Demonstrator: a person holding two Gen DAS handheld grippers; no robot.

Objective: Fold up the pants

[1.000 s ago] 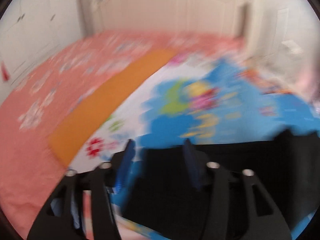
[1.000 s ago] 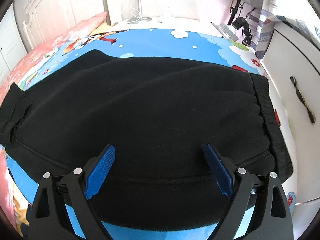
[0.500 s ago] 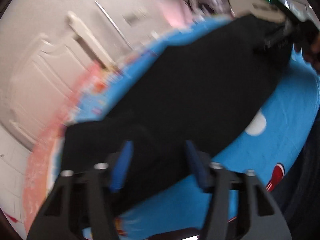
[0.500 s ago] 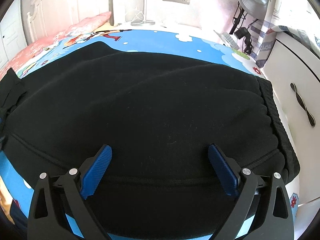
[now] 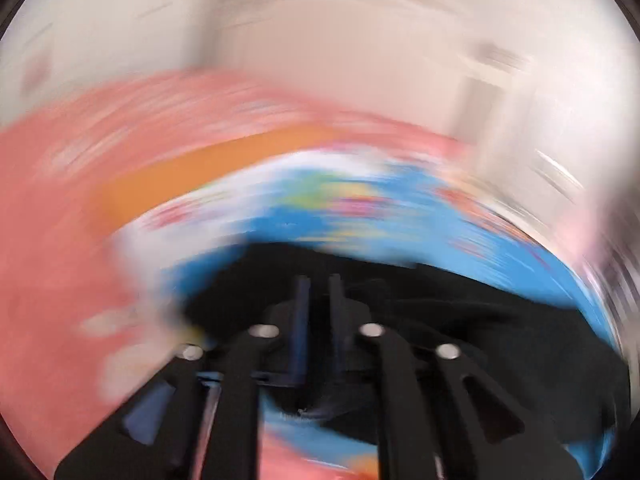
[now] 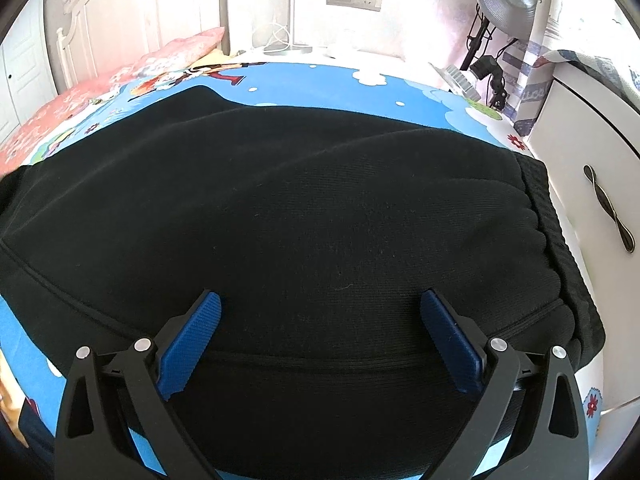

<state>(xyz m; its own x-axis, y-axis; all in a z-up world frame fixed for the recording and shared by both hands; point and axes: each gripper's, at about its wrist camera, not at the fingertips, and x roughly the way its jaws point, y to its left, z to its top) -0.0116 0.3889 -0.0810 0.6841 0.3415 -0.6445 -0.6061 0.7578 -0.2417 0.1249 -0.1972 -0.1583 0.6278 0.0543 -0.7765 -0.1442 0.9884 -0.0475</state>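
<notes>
Across the middle of the right wrist view lie the black pants, spread on a blue cartoon-print sheet and filling most of the frame. The cloth is a dark, finely ribbed knit with a seam curving along its lower edge and soft bulges across the top. Its gathered elastic waistband sits at the right side of the frame, next to a white cabinet, and the long axis runs from there toward the left edge, where the fabric passes out of view. The right gripper hovers over the pants near the bottom of the frame, its blue pads spread wide and released. The left wrist view is heavily blurred: the left gripper, low in the frame, has its fingers drawn nearly together with black fabric around and between them, apparently pinched, above a pink quilt.
</notes>
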